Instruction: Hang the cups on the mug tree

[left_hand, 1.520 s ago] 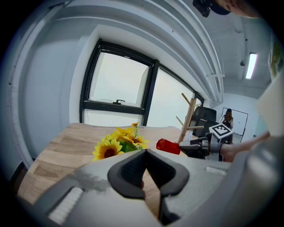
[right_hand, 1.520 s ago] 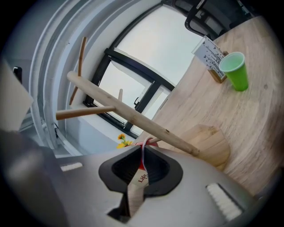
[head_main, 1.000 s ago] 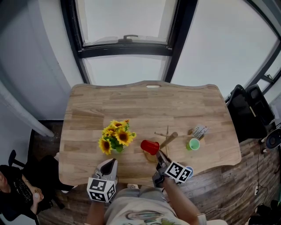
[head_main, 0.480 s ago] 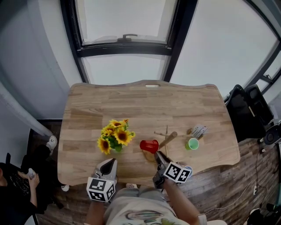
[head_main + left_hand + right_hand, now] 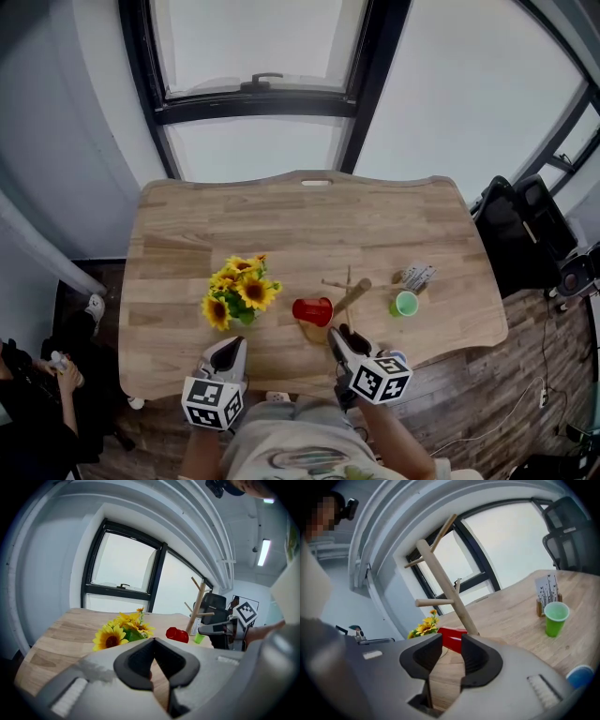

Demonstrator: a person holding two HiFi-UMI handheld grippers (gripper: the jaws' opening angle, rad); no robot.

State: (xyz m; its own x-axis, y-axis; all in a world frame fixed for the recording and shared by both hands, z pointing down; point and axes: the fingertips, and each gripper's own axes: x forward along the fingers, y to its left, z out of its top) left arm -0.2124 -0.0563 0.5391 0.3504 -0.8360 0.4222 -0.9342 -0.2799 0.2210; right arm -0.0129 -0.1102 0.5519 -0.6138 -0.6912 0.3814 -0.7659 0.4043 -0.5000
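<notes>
Right tool [image 5: 451, 649] has backed off the red cup [image 5: 312, 310]; its jaws are opening with nothing between them. Left tool [image 5: 152, 660] is closed and empty. The cup lies at the mug tree [image 5: 349, 292] foot, left side. Advice: regrip squarely, lift clear of the pegs. Green cup [image 5: 405, 304] stands right of the tree. Bench [image 5: 281, 216] is open beyond the tree, with its edge close on the near side.

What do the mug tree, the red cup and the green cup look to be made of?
Mug tree: pale, unvarnished-looking wood; round dowel trunk and pegs, matte surface.
Red cup: probably plastic; uniform saturated colour with a slight sheen.
Green cup: likely plastic too; thin rim and flat, even colour, though coated paper cannot be ruled out.
</notes>
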